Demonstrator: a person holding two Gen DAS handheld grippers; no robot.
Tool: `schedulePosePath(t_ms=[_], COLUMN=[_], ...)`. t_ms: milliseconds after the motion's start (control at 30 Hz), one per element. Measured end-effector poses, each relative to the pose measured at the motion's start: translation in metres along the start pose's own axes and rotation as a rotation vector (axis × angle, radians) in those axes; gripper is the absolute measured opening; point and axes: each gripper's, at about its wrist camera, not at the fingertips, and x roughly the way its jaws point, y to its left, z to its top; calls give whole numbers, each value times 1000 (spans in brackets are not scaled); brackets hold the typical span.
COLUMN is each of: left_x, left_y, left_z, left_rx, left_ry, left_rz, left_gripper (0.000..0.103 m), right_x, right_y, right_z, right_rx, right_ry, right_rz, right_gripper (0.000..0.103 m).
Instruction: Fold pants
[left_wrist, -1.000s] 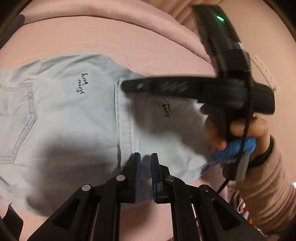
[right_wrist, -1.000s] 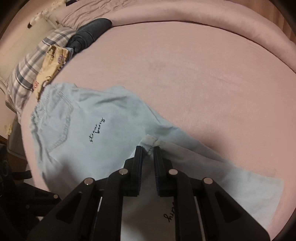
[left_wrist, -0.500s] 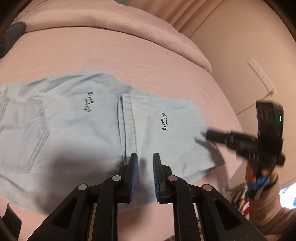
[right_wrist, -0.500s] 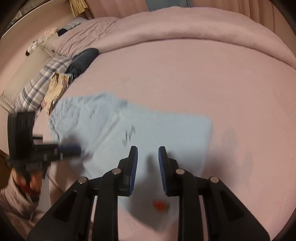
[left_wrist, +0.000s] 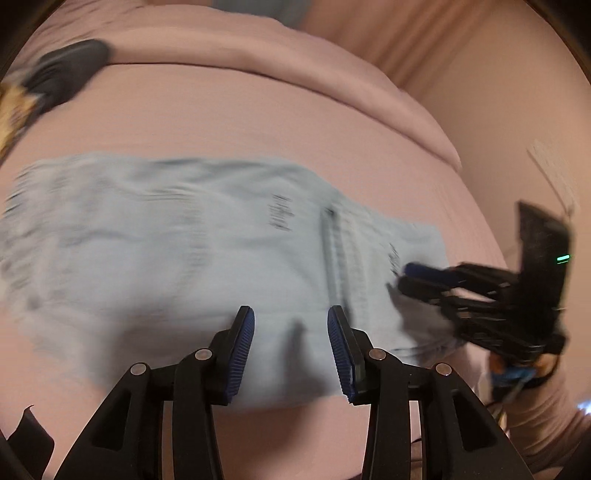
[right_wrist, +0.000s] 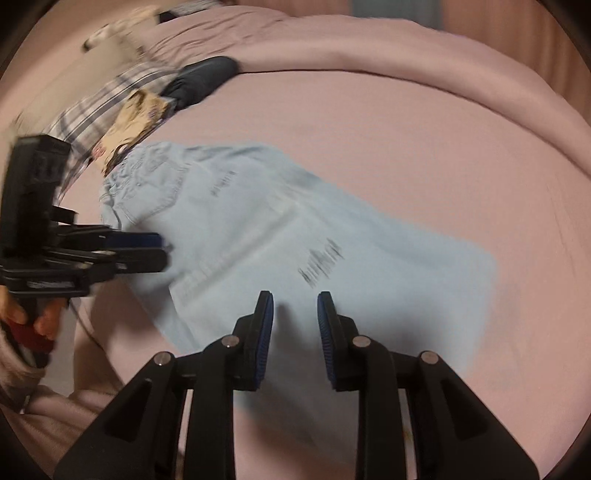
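Pink bedspread (right_wrist: 388, 122) under everything. Left gripper (left_wrist: 291, 332) jaws wide apart, nothing held, over near edge of the pale blue pants (left_wrist: 177, 258). Right gripper (right_wrist: 294, 325) jaws also apart, empty, above pants' folded leg end. Pants lie flat, w/ leg doubled back. Dark garment (right_wrist: 203, 79) and plaid cloth (right_wrist: 110, 99) near pillows.

Left gripper (left_wrist: 291, 332): we hold it at lower centre of its own view, jaws spread wide, nothing between them. Right gripper (right_wrist: 295, 321): lower centre of its view, jaws likewise parted, nothing gripped.
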Motion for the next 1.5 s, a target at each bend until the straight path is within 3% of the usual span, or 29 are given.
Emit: schedulePosePath(t_ms=[167,233,367,533,600,667,933,1100,1167,1333,1433,1500], left_x=[-39,-52,-71,-87,-88,-88,-66,-52,-50,-48,-47,-46], left_y=[47,63,92,132,146,159,186,192,194,196,193,194], left_z=[-13,-20,-35,-52,-55,-58,-39,-22,-18,-15,-15,-19], left_rx=[-111,-160,-266,-450,-508,-583,-716,-742,-762,-797,-785,-787], left_ry=[-75,-100,-144,-206,-227,-260,-251,-211,-215,-255,-249,-243], left_rz=[56,68,72,27,17,-19,-104,-147,-161,-186,-140,-126], left_gripper=[40,40,40,41,60,70,70,92,93,93,73,47], right_x=[64,76,72,45,41,46,74,73,71,68,69,70], right_y=[36,47,49,69,78,96,172,191,193,189,186,183], right_z=[29,38,50,51,52,54,66,65,65,66,65,64], right_rx=[-94,-118,-86,-82,-85,-109,-153,-171,-177,-158,-148,-144], right_ry=[50,43,72,11,7,16,52,57,56,55,61,67], right_rz=[16,9,25,108,143,171,316,348,351,351,349,349], right_gripper=[13,18,17,19,20,20,20,21,21,21,21,21])
